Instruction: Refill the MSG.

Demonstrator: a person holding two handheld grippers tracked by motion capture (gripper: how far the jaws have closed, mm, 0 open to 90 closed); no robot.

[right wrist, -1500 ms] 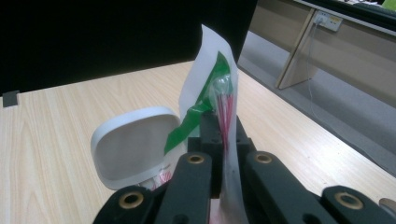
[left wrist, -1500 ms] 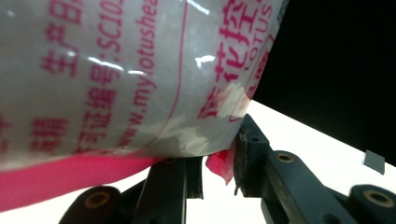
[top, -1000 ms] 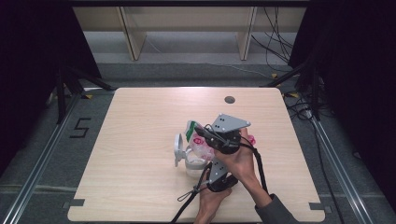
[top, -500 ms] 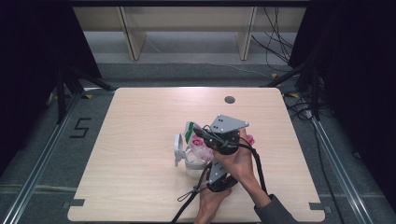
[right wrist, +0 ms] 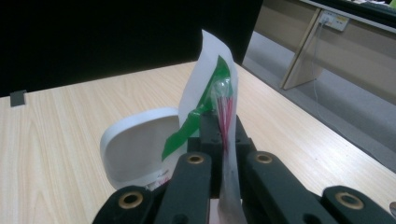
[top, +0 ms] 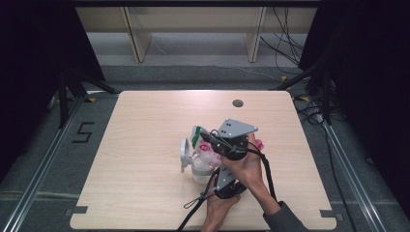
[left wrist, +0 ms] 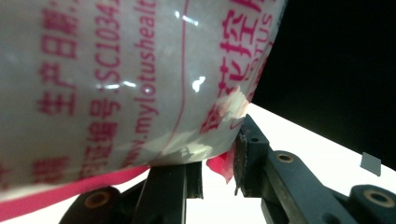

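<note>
A clear plastic bag (left wrist: pixel 116 79) printed with red characters hangs between both grippers, over a white tub (top: pixel 199 173) whose round lid (top: pixel 184 152) stands open. My left gripper (left wrist: pixel 217 161) is shut on the bag's red bottom edge; in the high view it sits low, near the table's front (top: pixel 226 185). My right gripper (right wrist: pixel 224 126), under its grey plate (top: pixel 235 129), is shut on the bag's thin top edge (right wrist: pixel 224 100). A white and green packet (right wrist: pixel 208 70) stands just behind those jaws, with the lid (right wrist: pixel 135 144) to their left.
The wooden table (top: pixel 145 125) has a dark round hole (top: pixel 237 103) near its far edge. Black cables (top: pixel 196 203) trail from the grippers toward the front edge. Shelf legs (top: pixel 138 34) and floor cables lie beyond the table.
</note>
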